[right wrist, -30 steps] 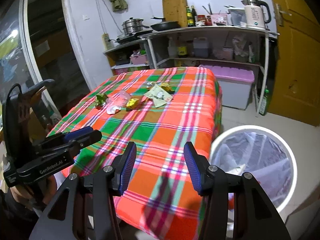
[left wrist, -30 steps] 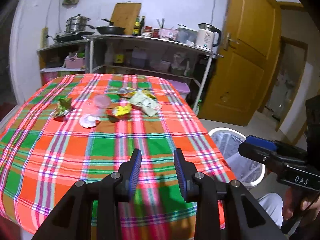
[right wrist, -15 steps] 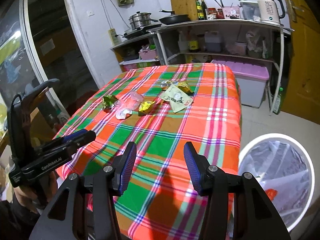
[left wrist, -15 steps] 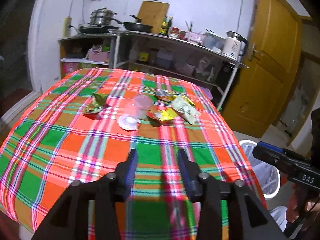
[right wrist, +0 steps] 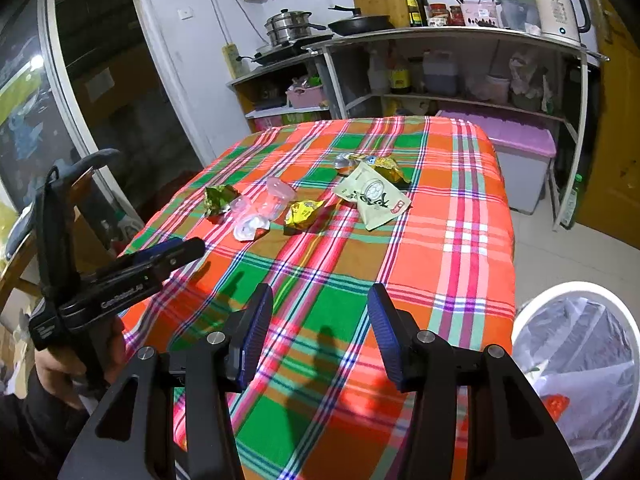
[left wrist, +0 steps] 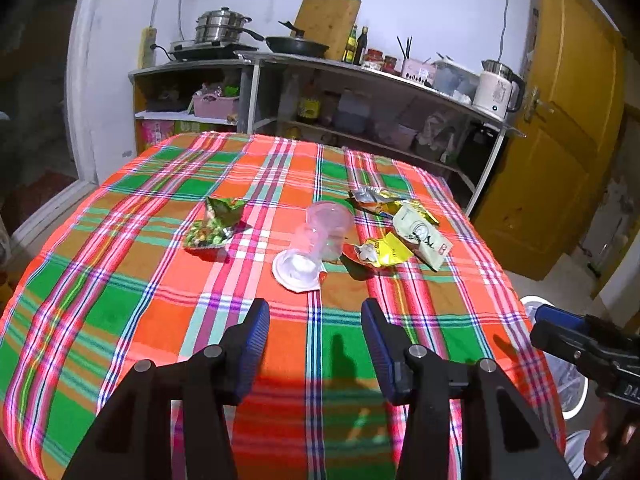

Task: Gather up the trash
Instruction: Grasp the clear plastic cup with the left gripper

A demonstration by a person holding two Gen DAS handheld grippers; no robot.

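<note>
Both claws hover above the near part of the table [left wrist: 120, 312], which is covered by a plaid cloth in orange, green and red, and all the trash lies farther along it, well ahead of the fingertips. The left claw [left wrist: 315, 322] has its jaws spread wide with nothing between them; straight ahead of its gap lies a white peeled lid [left wrist: 297, 271], touching a clear plastic cup [left wrist: 324, 230] tipped on its side just behind it. To the left of the cup sits a green crumpled wrapper [left wrist: 216, 222]; to the right, a yellow wrapper [left wrist: 382, 251], then a pale cream snack bag [left wrist: 422, 236], and behind that a foil-and-gold wrapper [left wrist: 376, 200]. The right claw [right wrist: 320, 318] is likewise wide apart and empty, held near the table's right front corner; from it the same cluster lies ahead and to the left, the yellow wrapper and cream bag nearest its line. On the floor at the right of the table stands a white bin [right wrist: 532, 320] lined with a clear bag, close beside the right claw's right finger, with something red lying in it.
</note>
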